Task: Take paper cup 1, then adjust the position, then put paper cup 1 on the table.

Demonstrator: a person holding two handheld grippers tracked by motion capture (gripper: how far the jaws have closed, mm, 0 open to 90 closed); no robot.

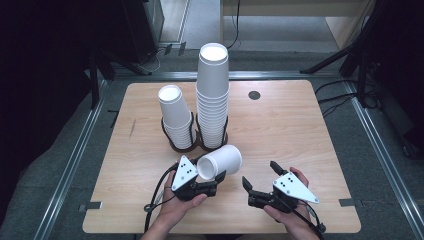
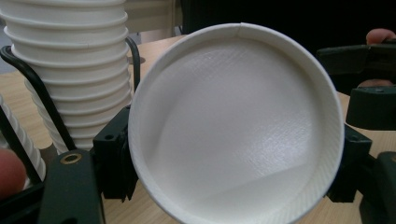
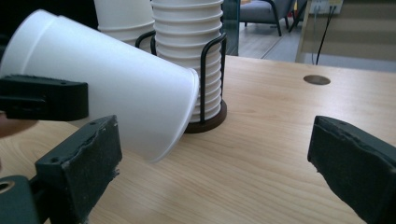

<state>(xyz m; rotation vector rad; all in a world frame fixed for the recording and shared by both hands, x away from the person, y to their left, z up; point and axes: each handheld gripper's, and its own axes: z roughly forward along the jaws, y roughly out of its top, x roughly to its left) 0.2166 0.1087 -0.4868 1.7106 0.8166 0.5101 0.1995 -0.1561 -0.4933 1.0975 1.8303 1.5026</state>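
Left gripper: my jaws were clamped on the single paper cup, pads pressing its wall on both sides near the rim
Cup: held off the table on its side, near the front edge toward the middle, mouth facing me and base pointing at the two stacks
Right gripper: my jaws stood wide apart with nothing between them, just right of the cup, above bare wood near the front edge
Stacks: tall stack and short stack sat side by side in a wire holder around the table's middle, nearer the back edge
Risk, crushing: the wall was thin, so squeezing harder could have buckled the rim
Risk, slipping: I held a smooth taper sideways, so a quick tilt could have let it slide out
Risk, stacks: the base was close to the holder, so a careless push forward could have knocked the tall stack over
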